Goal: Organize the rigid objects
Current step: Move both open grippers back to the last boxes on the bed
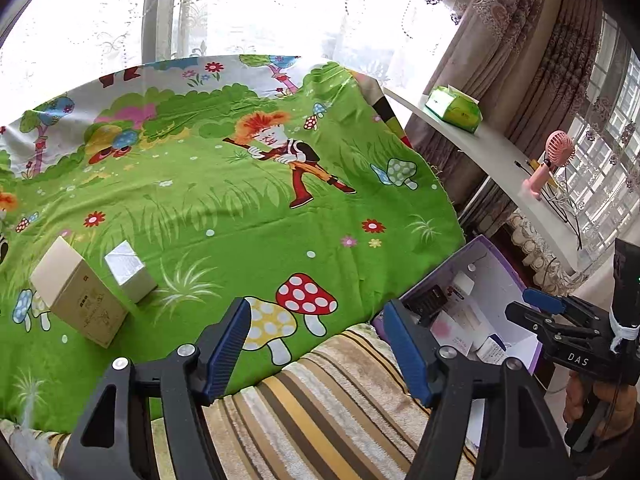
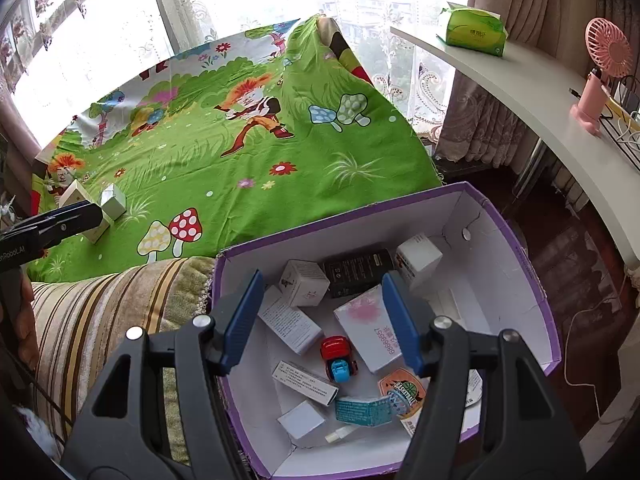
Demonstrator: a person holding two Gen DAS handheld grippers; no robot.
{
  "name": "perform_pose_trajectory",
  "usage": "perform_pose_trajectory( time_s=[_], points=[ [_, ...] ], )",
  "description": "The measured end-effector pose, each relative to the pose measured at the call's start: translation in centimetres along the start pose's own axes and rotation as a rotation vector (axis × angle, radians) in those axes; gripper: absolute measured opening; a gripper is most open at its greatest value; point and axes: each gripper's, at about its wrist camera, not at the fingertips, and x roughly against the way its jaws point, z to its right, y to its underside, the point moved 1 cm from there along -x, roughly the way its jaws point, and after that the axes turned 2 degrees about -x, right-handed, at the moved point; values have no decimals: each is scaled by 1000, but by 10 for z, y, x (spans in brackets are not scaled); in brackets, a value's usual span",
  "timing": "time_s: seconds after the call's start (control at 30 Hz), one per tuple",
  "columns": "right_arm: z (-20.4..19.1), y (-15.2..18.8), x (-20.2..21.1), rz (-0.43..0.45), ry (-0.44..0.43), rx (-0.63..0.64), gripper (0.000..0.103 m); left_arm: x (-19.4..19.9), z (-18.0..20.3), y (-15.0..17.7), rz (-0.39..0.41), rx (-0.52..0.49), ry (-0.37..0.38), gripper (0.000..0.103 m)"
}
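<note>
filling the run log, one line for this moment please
left claw: open, empty | right claw: open, empty, over purple box | two boxes left on green cloth

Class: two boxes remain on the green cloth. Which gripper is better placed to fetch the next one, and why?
Left. The left gripper is open, empty and nearer the tan box and white box; the right gripper hangs open over the purple bin.

Home bedroom: cartoon bedsheet [image 1: 224,208], lace curtains [image 2: 400,12].

cloth [image 1: 240,208]: two cartons [image 1: 80,300] side by side, left | storage box [image 2: 500,216]: right of cloth, holds toy car [image 2: 340,360], small boxes
</note>
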Motion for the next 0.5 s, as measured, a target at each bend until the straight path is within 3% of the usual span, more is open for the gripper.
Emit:
perform_pose_trajectory(
  time_s=[0.33, 0.5],
  points=[
    [-40, -10, -8, 6, -44, 49, 65, 35, -99, -2, 69, 67, -127, 72],
    [-63, -16, -17, -9, -64, 90, 65, 42, -133, 0, 56, 47, -151, 83]
  ],
)
